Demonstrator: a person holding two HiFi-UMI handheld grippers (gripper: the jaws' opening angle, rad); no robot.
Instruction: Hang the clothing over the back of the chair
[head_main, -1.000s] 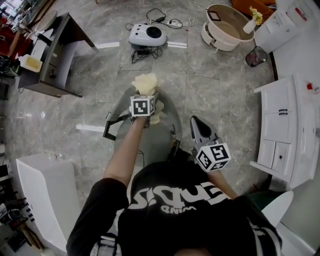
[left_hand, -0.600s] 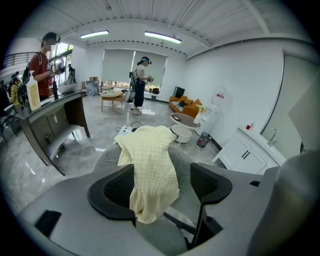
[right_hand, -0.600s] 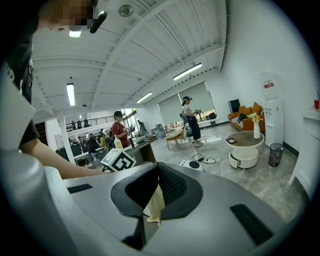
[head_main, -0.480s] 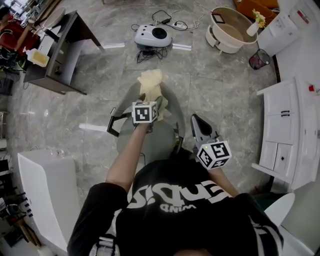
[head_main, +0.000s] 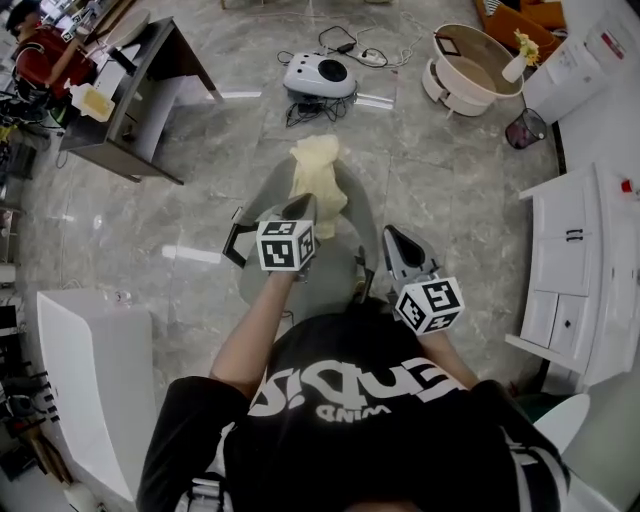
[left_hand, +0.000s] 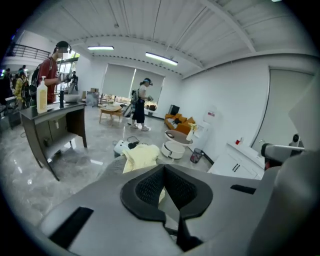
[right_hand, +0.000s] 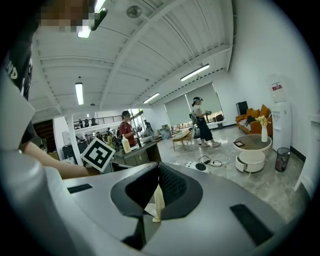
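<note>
- Clothing (head_main: 318, 178), pale yellow, draped over the back of the chair (head_main: 320, 280).
- Left gripper (left_hand: 163, 166): jaws have just been closing and are now pressed together, nothing between them; close to the clothing.
- Right gripper (right_hand: 159, 165): jaws pressed together, empty, at the chair's right side.

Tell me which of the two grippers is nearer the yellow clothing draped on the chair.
The left gripper: in the head view its tip lies right by the clothing, while the right gripper stands apart, off to the side.
</note>
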